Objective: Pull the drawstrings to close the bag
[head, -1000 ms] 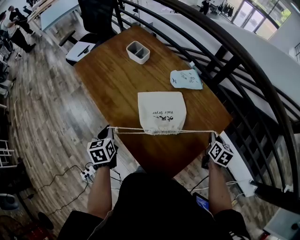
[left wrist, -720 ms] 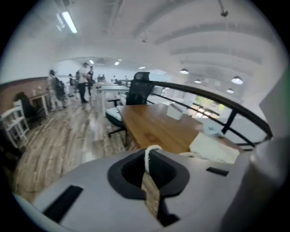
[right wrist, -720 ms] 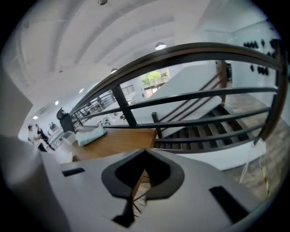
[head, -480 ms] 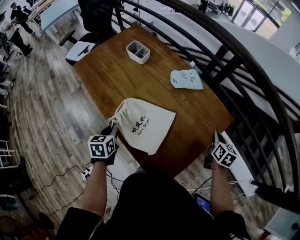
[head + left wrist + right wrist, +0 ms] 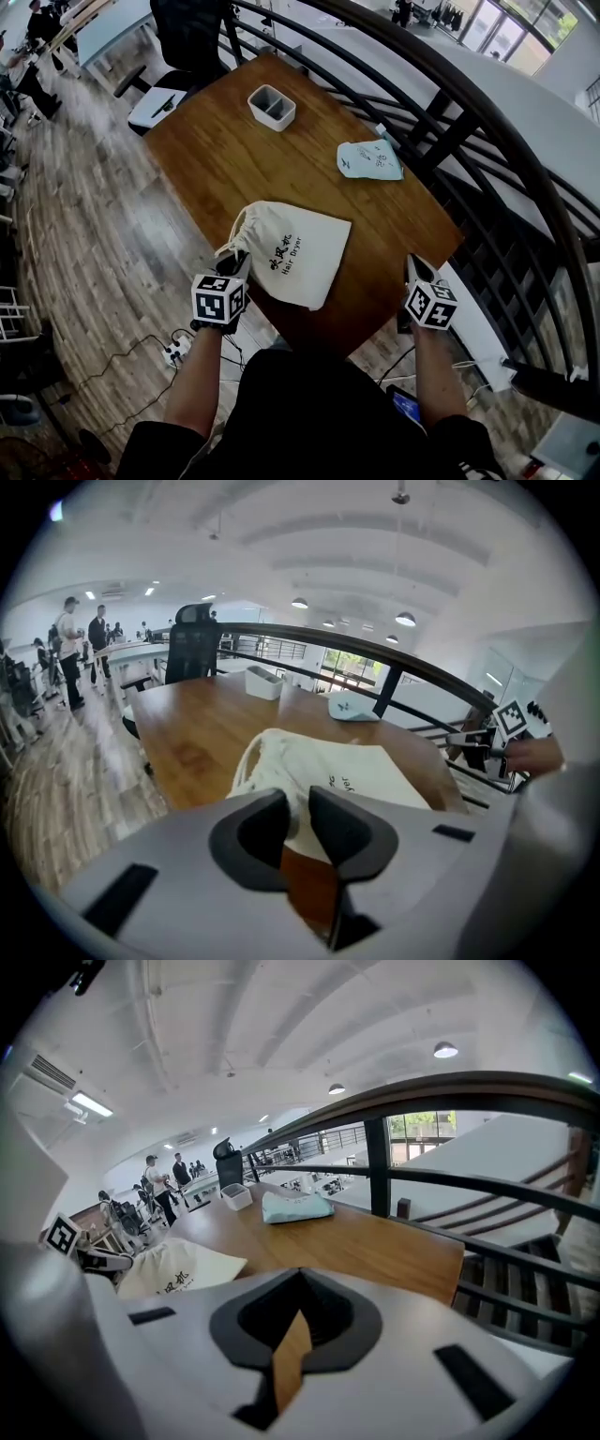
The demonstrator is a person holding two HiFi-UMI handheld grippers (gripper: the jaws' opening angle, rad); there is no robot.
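A cream drawstring bag with black print lies flat near the table's front edge, its mouth gathered tight at the upper left. Its cord loops hang out beside the mouth. My left gripper is at the bag's near left edge, just below the mouth. Its jaws have just been opening and stand a narrow gap apart. In the left gripper view bag cloth shows beyond that gap, with nothing pinched. My right gripper is over the table's front right edge, away from the bag, shut with nothing in it.
A white two-compartment box stands at the table's far end and a pale blue pouch lies at the right edge. A black railing runs close along the right side. A black chair is behind the table.
A second ago the cords ran taut between both grippers. The right one let go, the bag swung its mouth to the left, and both grippers came in towards the table. The left jaws parted slightly.
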